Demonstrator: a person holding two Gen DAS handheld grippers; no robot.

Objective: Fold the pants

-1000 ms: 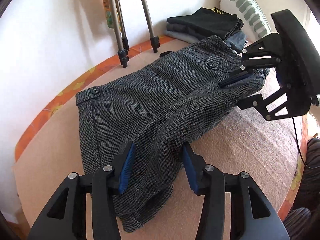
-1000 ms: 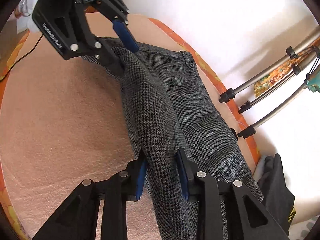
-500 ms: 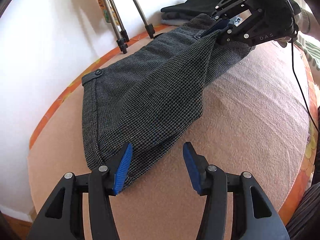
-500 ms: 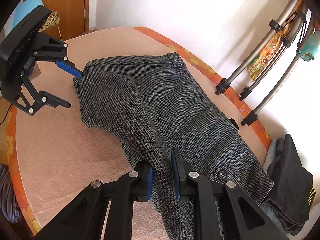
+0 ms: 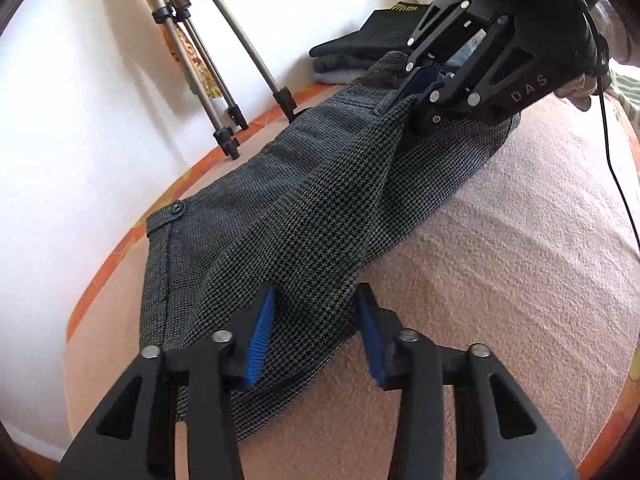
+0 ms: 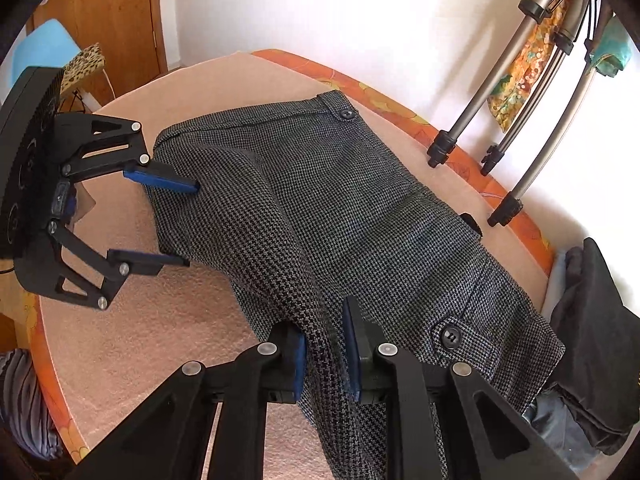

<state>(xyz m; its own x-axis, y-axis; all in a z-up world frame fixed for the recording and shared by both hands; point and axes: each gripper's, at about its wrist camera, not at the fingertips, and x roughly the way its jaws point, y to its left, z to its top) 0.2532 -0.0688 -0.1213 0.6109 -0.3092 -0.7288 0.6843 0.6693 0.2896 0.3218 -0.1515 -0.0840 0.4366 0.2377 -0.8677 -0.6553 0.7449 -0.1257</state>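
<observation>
1. Pants (image 5: 280, 216) of grey houndstooth lie across the middle of both frames on the peach-coloured bed cover (image 5: 500, 260), folded lengthwise so that one half sits doubled over the other.
2. Your left gripper (image 5: 312, 332) fills the bottom of the left wrist view; its blue pads (image 5: 258, 344) stand spread, with the near end of the folded cloth lying between them and neither pad pressing it.
3. In the right wrist view that same left gripper (image 6: 168, 220) shows at the left edge of the frame, both fingers apart and reaching to the hem end of the pants (image 6: 320, 208).
4. Your right gripper (image 6: 326, 354) sits at the bottom centre of its own view, and a raised ridge of the fabric runs between its pads; the left pad touches the cloth, but a gap shows beside the right one, so you cannot tell whether it pinches.
5. From the left wrist view the right gripper (image 5: 416, 88) is at the upper right, on the waistband end.
6. Farther back, tripod legs (image 5: 224, 80) stand at the upper left against the white wall (image 5: 80, 100).
7. A stack of dark folded clothes (image 5: 368, 48) rests at the top centre, just beyond the waistband.
</observation>
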